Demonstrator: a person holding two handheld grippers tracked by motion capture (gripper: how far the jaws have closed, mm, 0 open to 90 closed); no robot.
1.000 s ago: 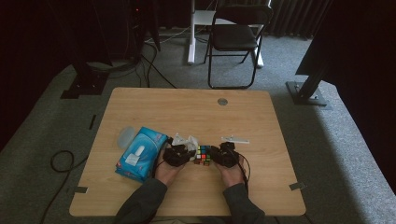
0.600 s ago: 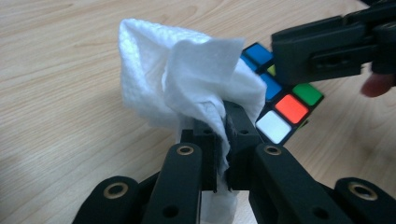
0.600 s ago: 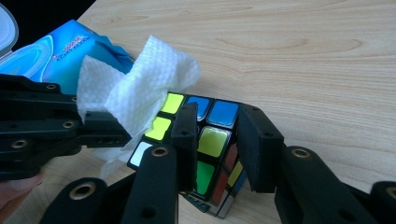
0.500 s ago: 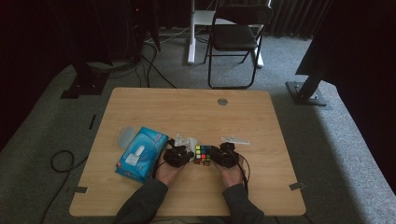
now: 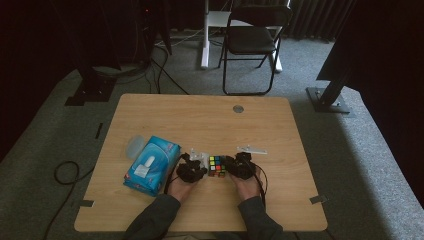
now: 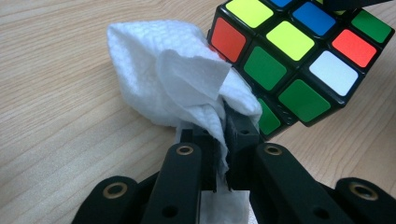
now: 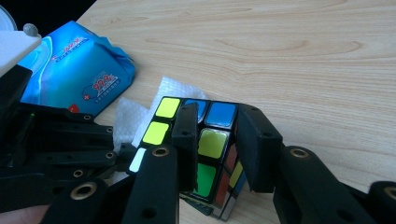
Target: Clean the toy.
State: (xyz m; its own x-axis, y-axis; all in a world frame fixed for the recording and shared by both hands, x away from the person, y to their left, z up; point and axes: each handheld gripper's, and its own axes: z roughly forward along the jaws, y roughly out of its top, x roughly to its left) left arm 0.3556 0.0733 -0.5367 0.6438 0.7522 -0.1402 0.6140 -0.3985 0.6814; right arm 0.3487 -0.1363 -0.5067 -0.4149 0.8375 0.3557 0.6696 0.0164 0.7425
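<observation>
We are clamping the puzzle cube (image 7: 205,154) just above the bench (image 5: 200,115) in the right gripper (image 7: 217,154), left gripper (image 6: 223,140) pinching a white wipe (image 6: 173,88) against it; hard rubbing risks twisting the cube loose.

Colourful cube (image 5: 217,166) between left tool (image 5: 196,168) and right tool (image 5: 234,167); blue tissue pack (image 5: 151,165) beside.

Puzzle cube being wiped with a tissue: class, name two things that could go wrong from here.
1. The right tool clamps only part of the puzzle cube, so a wiping push might twist it loose or turn a layer.
2. The left tool pinches just a fold of the white tissue; it could tear or slip out.
</observation>
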